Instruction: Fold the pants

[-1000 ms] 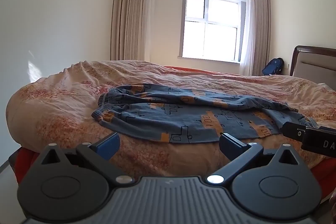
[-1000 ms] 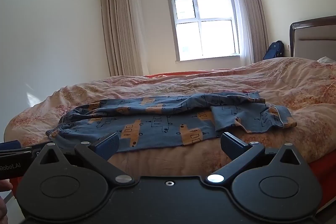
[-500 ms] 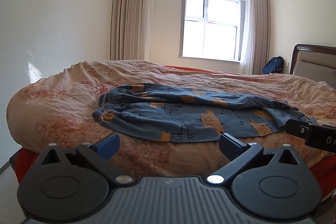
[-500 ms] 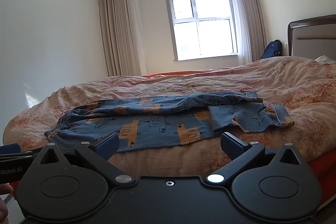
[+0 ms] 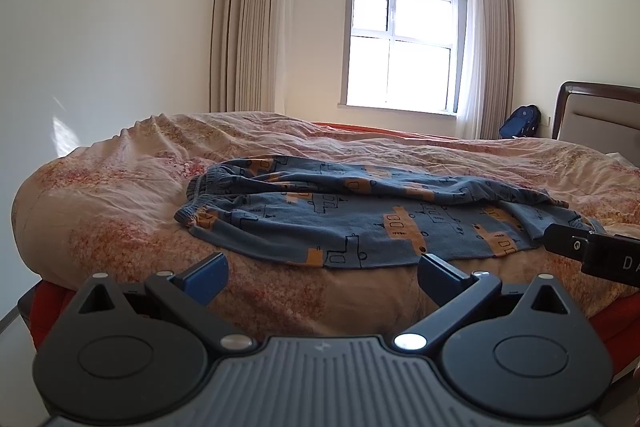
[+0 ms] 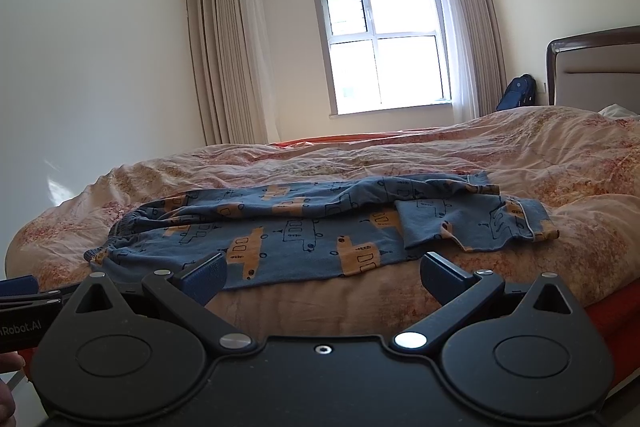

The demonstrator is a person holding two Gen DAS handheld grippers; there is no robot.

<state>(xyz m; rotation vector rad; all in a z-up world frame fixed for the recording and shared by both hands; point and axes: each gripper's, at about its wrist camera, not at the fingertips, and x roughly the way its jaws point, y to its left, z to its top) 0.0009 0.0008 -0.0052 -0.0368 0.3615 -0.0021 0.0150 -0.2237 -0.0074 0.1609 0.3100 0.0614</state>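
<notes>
- Currently on view: blue pyjama pants (image 5: pixel 360 223), printed with orange and outlined vehicle shapes, spread lengthwise across a bed; elastic waistband (image 5: pixel 200 187) toward the left end, leg cuffs (image 6: pixel 520 223) toward the right, the nearer cuff end turned back over itself.
- Bedding: rumpled pink-and-orange floral quilt (image 5: pixel 120 195) beneath the pants; red sheet (image 5: pixel 360 127) showing at the far edge and under the near edge.
- Left gripper (image 5: pixel 322 273): jaws spread wide, nothing between them, short of the near edge of the bed, apart from the pants; blue-padded fingers (image 5: pixel 206 275).
- Right gripper (image 6: pixel 322 273): jaws likewise spread wide and empty, facing the middle-to-cuff part of the pants, not touching the cloth.
- Each tool partly visible in the other's view: right one at the right edge of the left view, near the cuff end; left one at the left edge of the right view, near the waistband end.
- Room: window (image 6: pixel 384 51) with beige curtains (image 6: pixel 228 59); dark wooden headboard (image 6: pixel 596 67) at right; blue backpack (image 6: pixel 518 93) on the floor beside it.
- Sliver of a person's hand (image 6: pixel 8 383) at the lower left of the right view.
</notes>
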